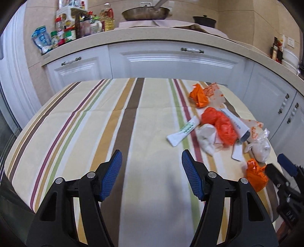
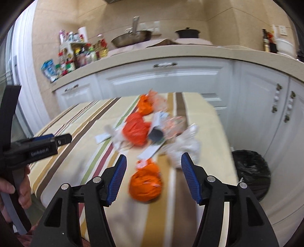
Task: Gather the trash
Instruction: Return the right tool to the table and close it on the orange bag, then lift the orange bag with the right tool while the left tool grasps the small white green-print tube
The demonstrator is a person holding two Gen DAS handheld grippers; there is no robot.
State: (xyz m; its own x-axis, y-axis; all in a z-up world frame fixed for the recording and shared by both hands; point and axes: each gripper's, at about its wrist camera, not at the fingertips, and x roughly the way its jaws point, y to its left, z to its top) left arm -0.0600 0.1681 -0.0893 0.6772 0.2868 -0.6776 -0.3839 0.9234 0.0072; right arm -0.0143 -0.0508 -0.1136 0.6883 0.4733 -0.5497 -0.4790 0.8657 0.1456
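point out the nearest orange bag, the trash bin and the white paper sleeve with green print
nearest orange bag (image 2: 145,185), right wrist view, middle of the crumpled ball
trash bin (image 2: 250,171), right wrist view, black liner at its top
white paper sleeve (image 1: 182,132), left wrist view, beside the green print

Kitchen corner with white cabinets and beige tiled walls

A table under a striped tablecloth (image 1: 133,117) stands in front of white cabinets (image 1: 171,62) with metal handles, topped by a pale speckled counter (image 1: 152,35) that bends round the corner to the right. Beige wall tiles (image 2: 218,20) rise behind it, with a white socket (image 2: 281,29) on the right wall. On the counter sit a cluster of bottles and jars (image 1: 76,28), a metal pan (image 1: 146,12) and a dark lidded pot (image 1: 204,20). A bin lined with a black bag (image 2: 250,171) stands on the floor beside the table.
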